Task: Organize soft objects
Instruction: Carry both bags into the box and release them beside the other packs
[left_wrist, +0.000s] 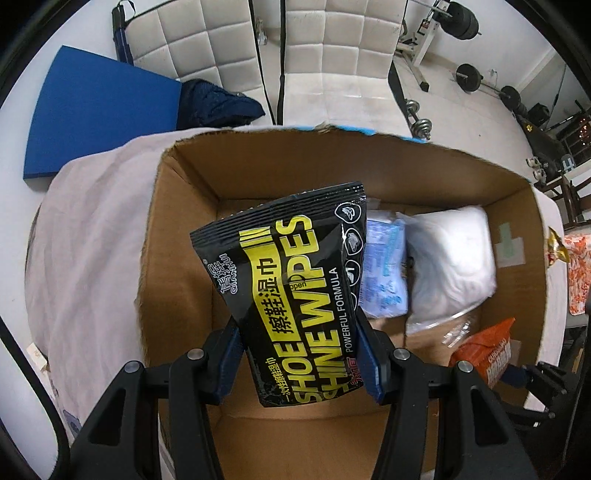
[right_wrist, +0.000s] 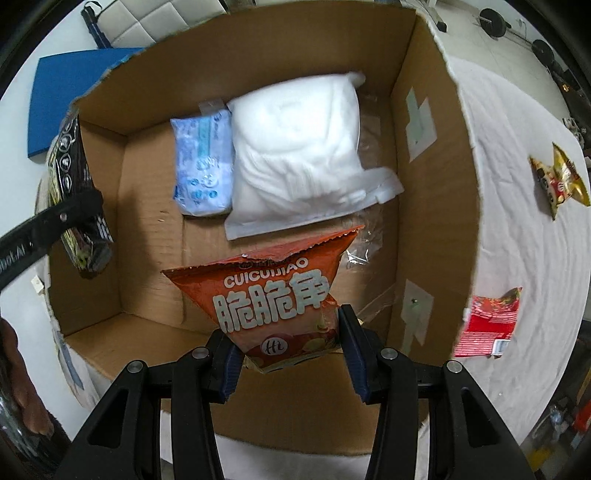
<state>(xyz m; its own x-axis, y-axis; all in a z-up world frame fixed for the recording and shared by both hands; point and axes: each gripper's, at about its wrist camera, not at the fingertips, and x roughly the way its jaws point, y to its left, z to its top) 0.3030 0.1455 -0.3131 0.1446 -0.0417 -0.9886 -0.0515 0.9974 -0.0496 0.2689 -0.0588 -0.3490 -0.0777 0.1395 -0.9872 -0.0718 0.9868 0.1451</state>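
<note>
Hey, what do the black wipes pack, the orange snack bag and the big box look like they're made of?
Black wipes pack: glossy plastic film, going by the sheen and soft creases. Orange snack bag: thin printed film, probably foil-lined; its torn top edge crinkles. Box: brown corrugated cardboard, matte, with ragged cut edges and taped patches.

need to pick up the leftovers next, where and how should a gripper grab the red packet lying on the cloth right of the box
Take the red packet across its narrow width near the middle, coming straight down from above. It lies flat and crumpled on the white cloth, clear of the cardboard box, so no side gives an edge to slip under.
</note>
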